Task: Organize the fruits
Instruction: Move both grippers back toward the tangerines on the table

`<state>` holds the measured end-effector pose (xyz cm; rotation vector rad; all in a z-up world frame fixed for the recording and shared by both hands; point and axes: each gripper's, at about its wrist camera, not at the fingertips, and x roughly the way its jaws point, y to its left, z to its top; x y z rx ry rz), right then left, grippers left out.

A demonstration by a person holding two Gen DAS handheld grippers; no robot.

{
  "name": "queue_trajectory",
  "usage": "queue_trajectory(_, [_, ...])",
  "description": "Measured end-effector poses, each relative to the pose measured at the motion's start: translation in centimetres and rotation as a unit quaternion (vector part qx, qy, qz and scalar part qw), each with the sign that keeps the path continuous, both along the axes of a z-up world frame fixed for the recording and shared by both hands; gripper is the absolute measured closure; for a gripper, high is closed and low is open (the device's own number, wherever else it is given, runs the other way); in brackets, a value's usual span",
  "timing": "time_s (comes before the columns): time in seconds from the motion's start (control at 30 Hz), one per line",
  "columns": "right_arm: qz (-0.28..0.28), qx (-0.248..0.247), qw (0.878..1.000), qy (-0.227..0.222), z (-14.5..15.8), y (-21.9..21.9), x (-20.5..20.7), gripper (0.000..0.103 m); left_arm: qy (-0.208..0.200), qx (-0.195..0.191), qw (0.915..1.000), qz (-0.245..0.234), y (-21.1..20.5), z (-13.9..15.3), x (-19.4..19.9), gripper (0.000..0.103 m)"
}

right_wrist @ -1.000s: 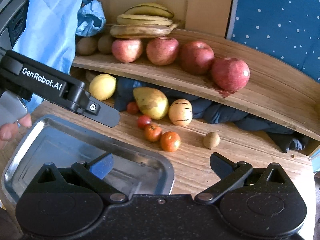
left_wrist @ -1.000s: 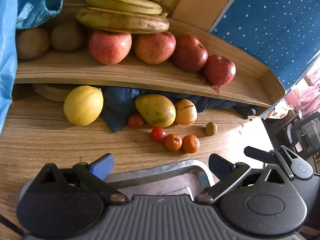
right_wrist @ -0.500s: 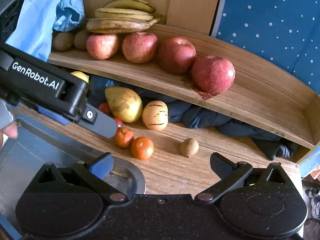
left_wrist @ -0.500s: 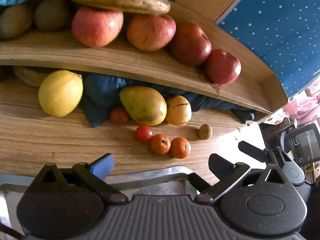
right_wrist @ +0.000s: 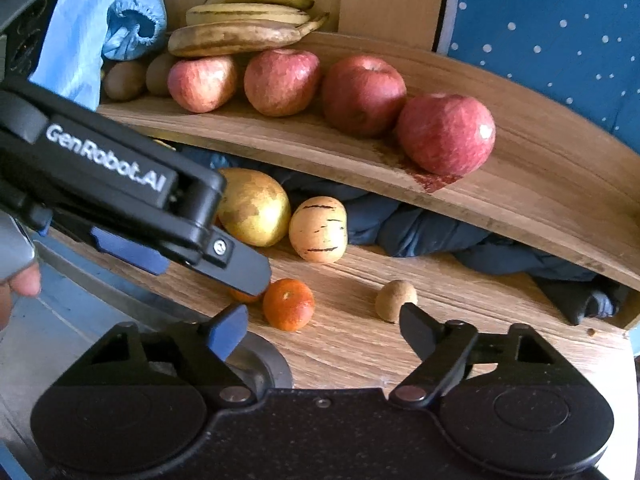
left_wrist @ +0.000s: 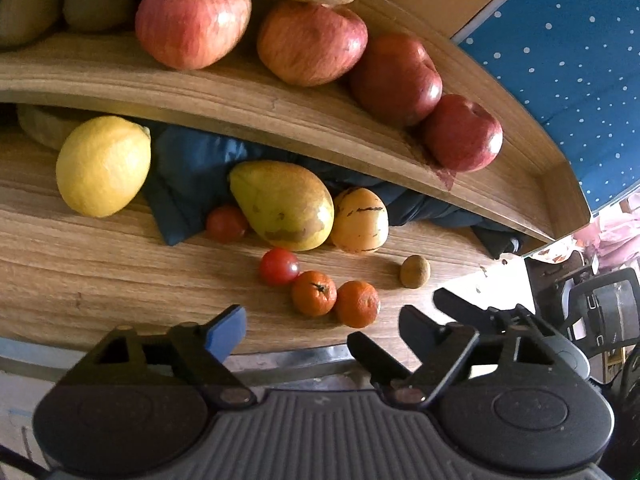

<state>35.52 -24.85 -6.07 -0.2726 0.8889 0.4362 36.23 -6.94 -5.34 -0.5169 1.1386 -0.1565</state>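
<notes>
Reaching with both tongs spread and holding nothing, the right tongs (right_wrist: 320,326) should straddle the nearest mandarin (right_wrist: 288,304) on the worktop (right_wrist: 460,300), just beyond the steel tray (left_wrist: 288,360), and close gently so it does not roll toward the tomato (left_wrist: 279,266).
</notes>
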Motion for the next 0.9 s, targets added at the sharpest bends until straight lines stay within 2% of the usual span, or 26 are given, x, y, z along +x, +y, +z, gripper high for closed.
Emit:
queue_trajectory(0.23, [0.01, 0.018, 1.0, 0.01, -0.3, -0.2, 0.3, 0.04, 0.006, -0.001, 0.9999, 0.01, -0.3, -0.6, 0.4, 0.04])
queue_trajectory(0.3, [0.013, 0.021, 1.0, 0.012, -0.4, -0.2, 0.5, 0.043, 0.008, 0.0, 0.9999, 0.014, -0.4, -0.7, 0.5, 0.043])
queue_trajectory(0.6, [0.029, 0.046, 0.998, 0.024, -0.9, -0.5, 1.3, 0.053, 0.018, 0.006, 0.9995, 0.024, -0.5, -1.3, 1.1, 0.051])
queue_trajectory(0.77, [0.043, 0.062, 0.997, 0.034, -1.0, -0.5, 1.3, 0.068, 0.026, 0.006, 0.9992, 0.028, -0.5, -1.6, 1.3, 0.052])
queue_trajectory(0.9, [0.049, 0.069, 0.996, 0.041, -1.0, -0.8, 1.2, 0.072, 0.027, 0.007, 0.9992, 0.029, -0.8, -1.8, 1.5, 0.053])
